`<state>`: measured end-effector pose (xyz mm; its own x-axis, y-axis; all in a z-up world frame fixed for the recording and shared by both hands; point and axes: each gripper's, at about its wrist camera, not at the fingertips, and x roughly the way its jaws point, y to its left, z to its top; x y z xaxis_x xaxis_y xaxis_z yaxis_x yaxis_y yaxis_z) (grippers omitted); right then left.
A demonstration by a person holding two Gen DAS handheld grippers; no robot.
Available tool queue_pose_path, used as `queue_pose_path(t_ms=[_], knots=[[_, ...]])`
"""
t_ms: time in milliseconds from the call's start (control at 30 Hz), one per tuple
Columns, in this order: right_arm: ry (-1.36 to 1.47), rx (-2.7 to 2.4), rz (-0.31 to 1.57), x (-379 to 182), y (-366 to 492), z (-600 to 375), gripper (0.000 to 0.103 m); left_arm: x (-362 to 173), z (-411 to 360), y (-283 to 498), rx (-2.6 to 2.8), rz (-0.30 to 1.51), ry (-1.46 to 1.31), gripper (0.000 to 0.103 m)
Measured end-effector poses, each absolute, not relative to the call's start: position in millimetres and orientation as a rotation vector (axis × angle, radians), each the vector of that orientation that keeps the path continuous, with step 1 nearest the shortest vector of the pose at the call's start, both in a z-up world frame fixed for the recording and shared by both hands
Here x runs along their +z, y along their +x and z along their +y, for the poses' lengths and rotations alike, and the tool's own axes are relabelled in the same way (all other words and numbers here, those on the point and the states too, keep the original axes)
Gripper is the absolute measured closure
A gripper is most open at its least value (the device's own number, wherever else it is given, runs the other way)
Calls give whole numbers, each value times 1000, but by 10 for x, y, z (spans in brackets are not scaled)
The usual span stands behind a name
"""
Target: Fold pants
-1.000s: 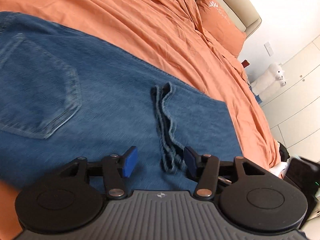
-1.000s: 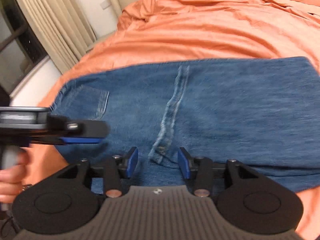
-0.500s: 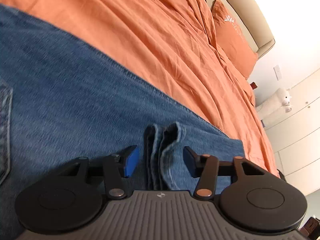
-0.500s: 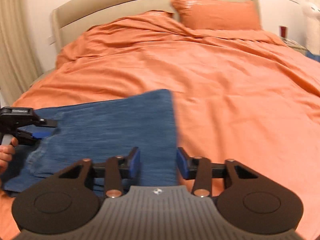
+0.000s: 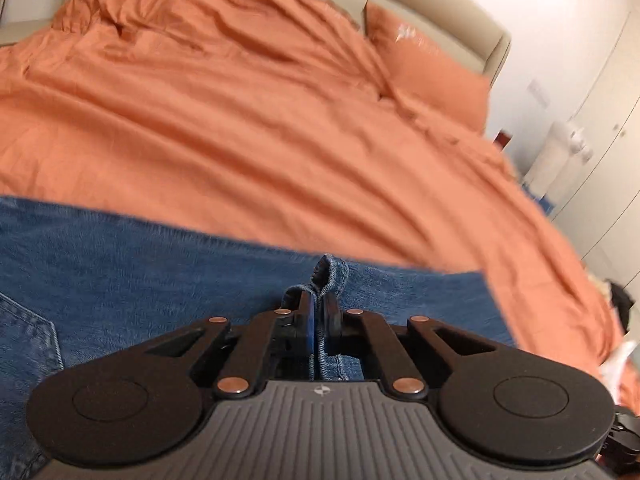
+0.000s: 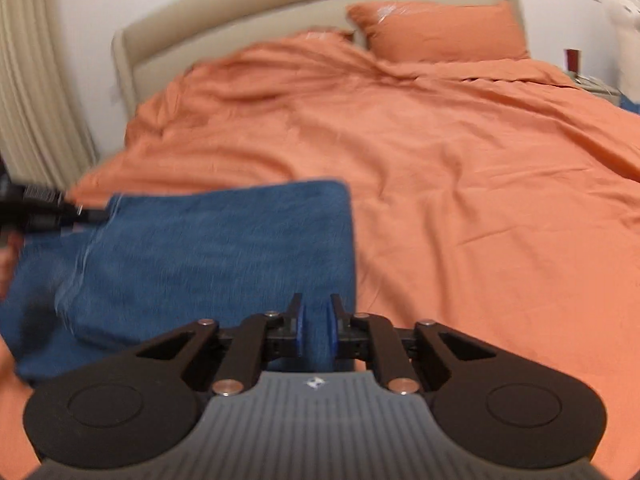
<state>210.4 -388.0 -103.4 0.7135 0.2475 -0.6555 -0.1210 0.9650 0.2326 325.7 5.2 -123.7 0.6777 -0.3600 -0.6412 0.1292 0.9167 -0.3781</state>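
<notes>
left gripper (image 5: 319, 320): jaws just closed, clamped on bunched hem of pants (image 5: 160, 280)
right gripper (image 6: 316, 322): jaws just closed, pinching pants' near right edge
pants: flat on orange bed (image 6: 480, 180)

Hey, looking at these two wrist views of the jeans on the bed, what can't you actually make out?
- Left wrist view: the jeans run off the left edge and under the left gripper, so their full length is hidden.
- Right wrist view: the denim nipped in the right gripper is blurred; which edge it is cannot be told.
- Right wrist view: the person's hand is cut off by the left edge.
</notes>
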Motion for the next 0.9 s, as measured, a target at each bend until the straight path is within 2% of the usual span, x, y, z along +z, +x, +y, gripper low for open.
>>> queue_pose_path(t_ms=[200, 267, 333, 400, 500, 633, 900], knots=[[84, 220, 829, -1313, 2157, -3675, 101, -1647, 21, 3370, -235, 847, -307, 98], [54, 222, 838, -1397, 2148, -3643, 101, -1636, 38, 3371, -233, 856, -307, 94], [20, 222, 837, -1442, 2136, -3606, 101, -1561, 38, 3346, -214, 868, -281, 82], [-2, 215, 838, -1406, 2136, -3579, 101, -1422, 26, 3253, -173, 870, -247, 80], [1, 200, 799, -1249, 2103, -3580, 96, -1192, -73, 2938, -181, 837, -165, 80], [-7, 270, 714, -1059, 2002, -3441, 96, -1044, -280, 2471, -257, 796, -143, 80], [-39, 348, 757, -1196, 2017, -3091, 93, -1315, -476, 2158, -197, 858, -51, 80]])
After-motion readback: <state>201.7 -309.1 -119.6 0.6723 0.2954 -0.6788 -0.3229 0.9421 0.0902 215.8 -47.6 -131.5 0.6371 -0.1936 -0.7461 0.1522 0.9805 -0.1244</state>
